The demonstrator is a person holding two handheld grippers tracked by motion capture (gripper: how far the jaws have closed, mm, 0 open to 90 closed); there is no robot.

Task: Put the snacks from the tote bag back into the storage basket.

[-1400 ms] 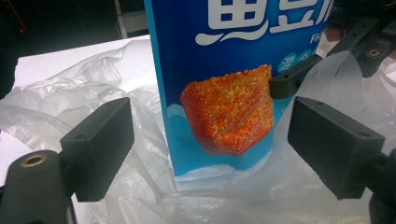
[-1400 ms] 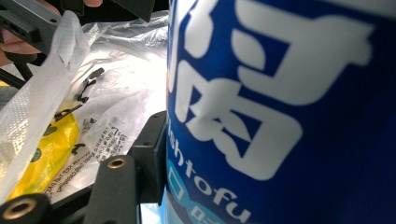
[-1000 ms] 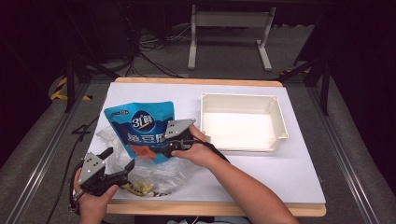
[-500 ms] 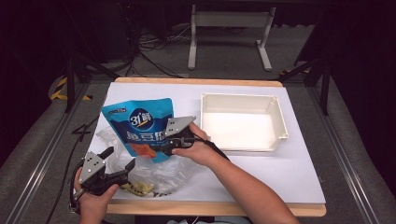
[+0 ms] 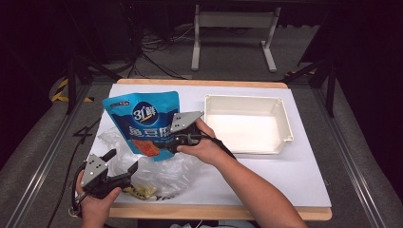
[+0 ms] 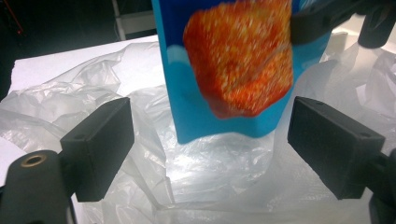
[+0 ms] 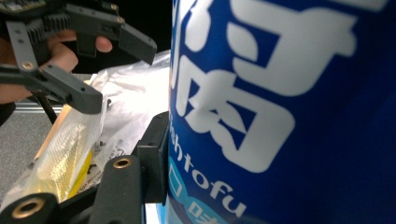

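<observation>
White table [image 5: 304, 175]: blue pouch [image 5: 142, 118] lifted higher off plastic bag [image 5: 176, 171] since earlier.

Blue fish tofu pouch [image 7: 289, 112] overruns right gripper view's top, right and bottom edges, hiding one jaw. Pouch top cut off in left gripper view; orange print blurred. Yellow packet [image 5: 138, 191] under clear plastic bag [image 5: 166, 166]: contents indistinct.
</observation>
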